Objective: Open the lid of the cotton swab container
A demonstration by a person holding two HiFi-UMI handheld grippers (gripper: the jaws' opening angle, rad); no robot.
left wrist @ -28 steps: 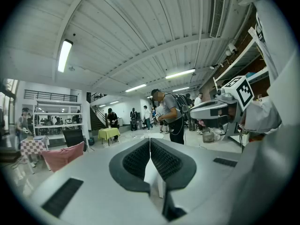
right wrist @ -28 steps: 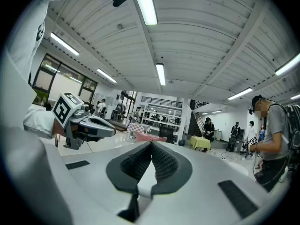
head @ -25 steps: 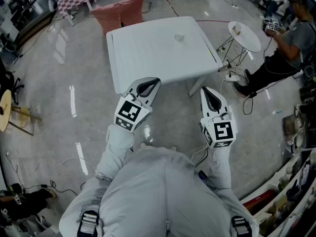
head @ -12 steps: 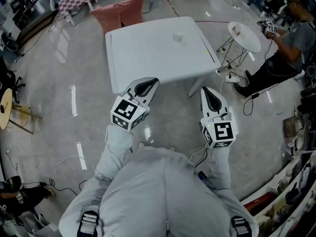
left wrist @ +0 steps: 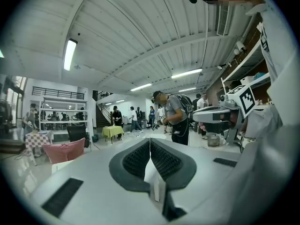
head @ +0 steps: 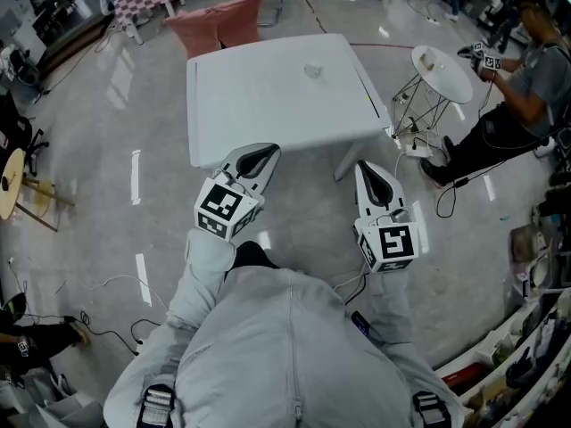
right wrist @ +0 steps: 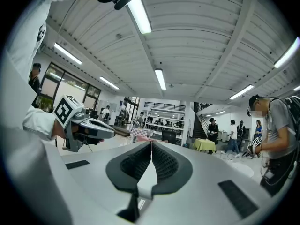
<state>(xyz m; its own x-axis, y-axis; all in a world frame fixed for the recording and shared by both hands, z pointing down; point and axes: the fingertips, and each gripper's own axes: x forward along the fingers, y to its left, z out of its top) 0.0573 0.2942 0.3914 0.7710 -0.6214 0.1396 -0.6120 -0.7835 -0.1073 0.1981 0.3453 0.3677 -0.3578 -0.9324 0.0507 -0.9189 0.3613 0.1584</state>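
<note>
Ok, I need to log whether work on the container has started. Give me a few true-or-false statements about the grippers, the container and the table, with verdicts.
1. The left gripper and the right gripper are both shut and empty. True.
2. The small clear container sits on the white table. True.
3. The left gripper touches the container. False: it is by the table's near edge, well apart from the container.
4. The round side table stands left of the white table. False: it stands to its right.
5. A pink chair stands at the table's far side. True.
</note>
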